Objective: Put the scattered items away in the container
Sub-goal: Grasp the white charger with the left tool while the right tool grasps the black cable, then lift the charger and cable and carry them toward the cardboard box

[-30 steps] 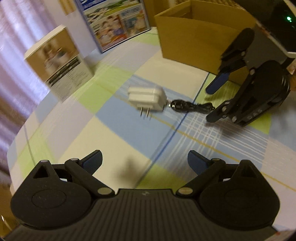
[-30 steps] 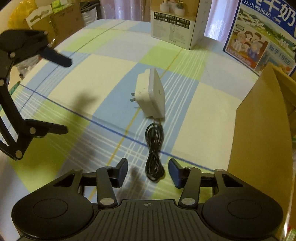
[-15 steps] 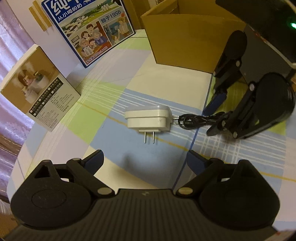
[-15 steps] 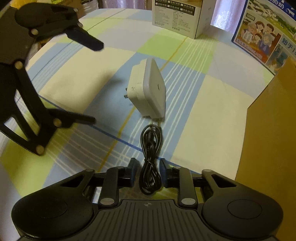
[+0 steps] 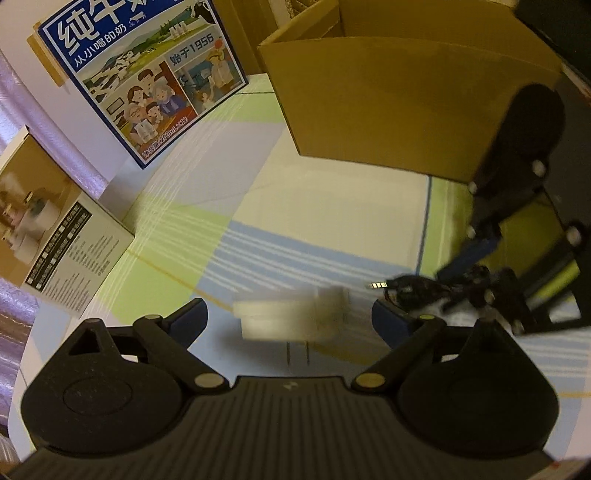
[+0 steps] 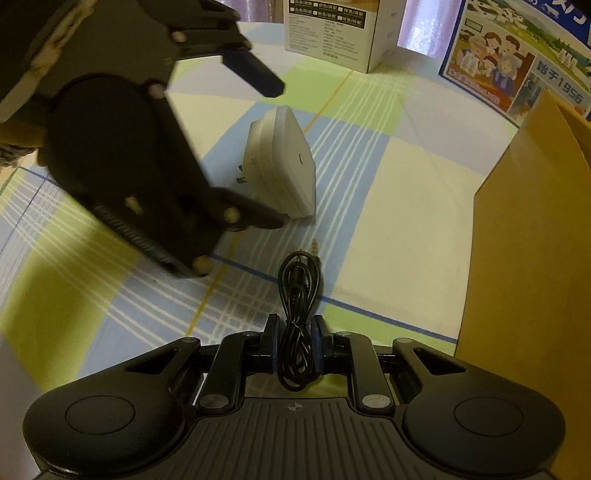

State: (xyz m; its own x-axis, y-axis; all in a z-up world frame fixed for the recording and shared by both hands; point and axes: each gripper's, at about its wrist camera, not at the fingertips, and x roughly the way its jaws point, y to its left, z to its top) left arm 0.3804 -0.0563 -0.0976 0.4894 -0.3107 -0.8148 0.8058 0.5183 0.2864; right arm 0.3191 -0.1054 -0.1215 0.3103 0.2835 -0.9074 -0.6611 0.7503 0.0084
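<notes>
Right wrist view: the right gripper (image 6: 295,341) pinches a coiled black audio cable (image 6: 297,295) on a checked tablecloth (image 6: 388,177); a second ago its jaws stood apart. The white plug adapter (image 6: 284,162) lies just beyond, between the spread jaws of the left gripper (image 5: 290,319), which has moved in around it. A cardboard box (image 6: 535,240) stands at right. A milk carton (image 5: 144,74) reads "1956" and "200mL×12"; the small box's (image 6: 332,33) print is too small to read.

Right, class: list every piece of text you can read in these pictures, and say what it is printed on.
"纯牛", "从小喝的奶", "始于1956", "200mL×12": blue milk carton.
White product box: small print in black boxes, too small to read.
Brown cardboard box, white adapter: no readable text.
</notes>
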